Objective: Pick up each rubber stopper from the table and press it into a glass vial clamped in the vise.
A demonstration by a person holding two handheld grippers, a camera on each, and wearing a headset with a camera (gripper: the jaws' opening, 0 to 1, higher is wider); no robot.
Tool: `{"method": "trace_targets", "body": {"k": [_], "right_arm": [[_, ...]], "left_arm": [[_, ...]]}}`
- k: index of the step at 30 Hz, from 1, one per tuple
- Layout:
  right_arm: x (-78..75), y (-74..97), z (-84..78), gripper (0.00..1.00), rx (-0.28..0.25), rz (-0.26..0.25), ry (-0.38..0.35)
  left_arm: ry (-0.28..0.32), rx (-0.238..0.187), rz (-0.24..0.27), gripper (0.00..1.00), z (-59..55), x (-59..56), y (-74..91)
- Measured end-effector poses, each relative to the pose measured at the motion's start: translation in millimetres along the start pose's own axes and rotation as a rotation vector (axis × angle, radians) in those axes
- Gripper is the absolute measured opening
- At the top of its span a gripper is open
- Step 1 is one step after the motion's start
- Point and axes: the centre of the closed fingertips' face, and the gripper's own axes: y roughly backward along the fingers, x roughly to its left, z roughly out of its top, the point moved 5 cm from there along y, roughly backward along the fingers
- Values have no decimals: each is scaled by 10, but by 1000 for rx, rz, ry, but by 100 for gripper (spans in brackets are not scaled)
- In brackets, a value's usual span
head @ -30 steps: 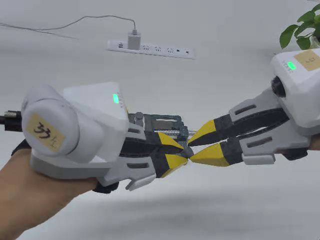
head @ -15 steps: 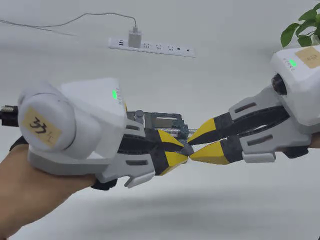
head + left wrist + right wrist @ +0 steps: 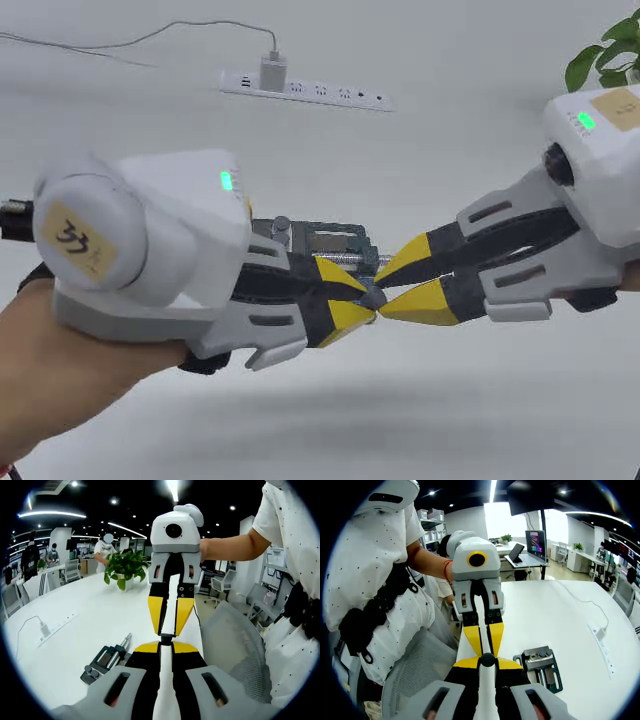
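Stopper (image 3: pixel 374 297) is sitting in the air between two gripper tips, above the white bench (image 3: pixel 420 410) and not on it. It is showing as a small, dark grey, rounded plug, and in the right gripper view it is looking almost ball-like (image 3: pixel 487 659). The right gripper (image 3: pixel 382 299) is reaching in from the right with its yellow-and-black jaws narrowed almost to a point, and they are pinching the stopper at their very ends. The left gripper (image 3: pixel 367 301) is coming in from the opposite side, tip to tip with the other. Its jaws are drawn together, and their ends are touching the stopper; whether they are also squeezing it I cannot tell. In the left gripper view the stopper (image 3: pixel 165 639) is lying just beyond that gripper's own yellow tips, at the point of the right gripper (image 3: pixel 166 631). The vise (image 3: pixel 330 242), dark green-grey with a silver screw, is resting on the bench just behind and below the meeting tips. A white power strip (image 3: pixel 305 90) is lying farther back, and a leafy plant (image 3: pixel 600 55) is standing at the far right.
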Motion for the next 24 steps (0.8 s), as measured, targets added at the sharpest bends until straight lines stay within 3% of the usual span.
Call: {"method": "trace_targets", "body": {"k": [18, 24], "right_arm": [[-5, -83, 27, 5, 13, -2, -29], [-60, -103, 69, 5, 18, -3, -49]], "left_arm": [[-8, -20, 21, 5, -80, -1, 60], [-9, -41, 23, 15, -89, -12, 104]]}}
